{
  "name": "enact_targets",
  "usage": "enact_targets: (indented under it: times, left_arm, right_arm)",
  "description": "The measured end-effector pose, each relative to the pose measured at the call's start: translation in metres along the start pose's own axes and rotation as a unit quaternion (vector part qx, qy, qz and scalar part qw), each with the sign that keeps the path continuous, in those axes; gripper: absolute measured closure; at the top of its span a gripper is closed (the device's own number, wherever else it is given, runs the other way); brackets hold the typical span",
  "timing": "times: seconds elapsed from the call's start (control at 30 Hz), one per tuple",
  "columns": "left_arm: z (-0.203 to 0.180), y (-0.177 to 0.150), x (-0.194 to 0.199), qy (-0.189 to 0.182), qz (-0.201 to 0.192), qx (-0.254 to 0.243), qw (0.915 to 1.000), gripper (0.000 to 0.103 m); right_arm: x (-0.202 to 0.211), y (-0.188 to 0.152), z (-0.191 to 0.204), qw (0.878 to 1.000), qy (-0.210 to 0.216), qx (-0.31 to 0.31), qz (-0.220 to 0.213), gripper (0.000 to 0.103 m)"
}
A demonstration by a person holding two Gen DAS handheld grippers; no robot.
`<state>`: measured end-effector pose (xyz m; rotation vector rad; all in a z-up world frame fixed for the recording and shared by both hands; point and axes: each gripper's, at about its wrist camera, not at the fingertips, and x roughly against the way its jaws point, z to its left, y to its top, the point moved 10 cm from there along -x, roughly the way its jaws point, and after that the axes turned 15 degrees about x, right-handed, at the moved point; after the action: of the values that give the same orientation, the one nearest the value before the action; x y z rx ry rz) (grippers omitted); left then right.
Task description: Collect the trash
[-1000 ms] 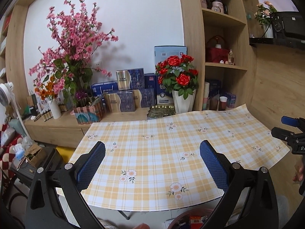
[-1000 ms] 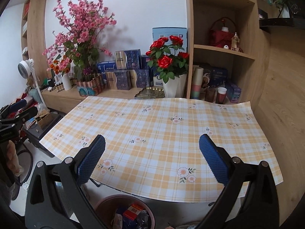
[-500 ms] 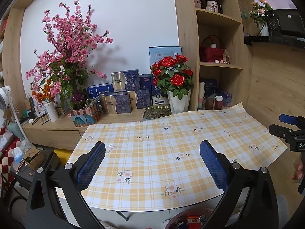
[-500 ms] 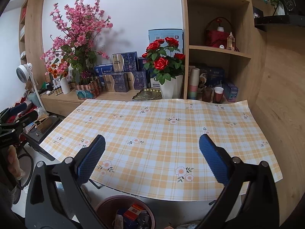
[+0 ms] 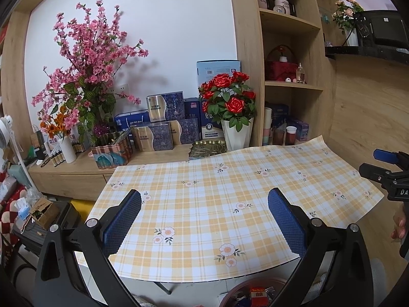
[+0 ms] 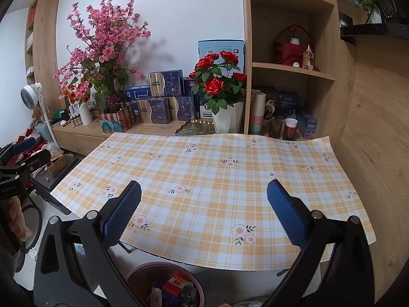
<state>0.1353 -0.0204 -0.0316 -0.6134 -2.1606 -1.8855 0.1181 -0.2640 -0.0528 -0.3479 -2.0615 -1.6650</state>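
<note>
Your left tool (image 5: 204, 209) hangs above the near edge of the counter (image 5: 230, 192), its blue pads spread wide with nothing between them. Your right tool (image 6: 204, 202) hovers over the same checked cloth, likewise wide apart and holding nothing. The trash sits below the counter's near edge in a round brownish bin (image 6: 143, 272) on the floor: a red-and-orange packet (image 6: 176, 284) and crumpled wrappers lie inside. Behind the counter, a white pot of red roses (image 6: 219, 87) stands on the wooden sideboard beside stacked blue boxes (image 6: 163, 102) and a pink blossom arrangement (image 6: 104, 43).
</note>
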Motion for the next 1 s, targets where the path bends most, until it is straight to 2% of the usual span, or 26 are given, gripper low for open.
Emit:
enact_targets:
  times: [1.0]
  left_arm:
    - [-0.0019, 0.0033, 0.0036, -0.004, 0.000, 0.004, 1.0000, 0.006]
  right_arm:
    - [0.0028, 0.0064, -0.0009, 1.000, -0.005, 0.008, -0.003, 0.006]
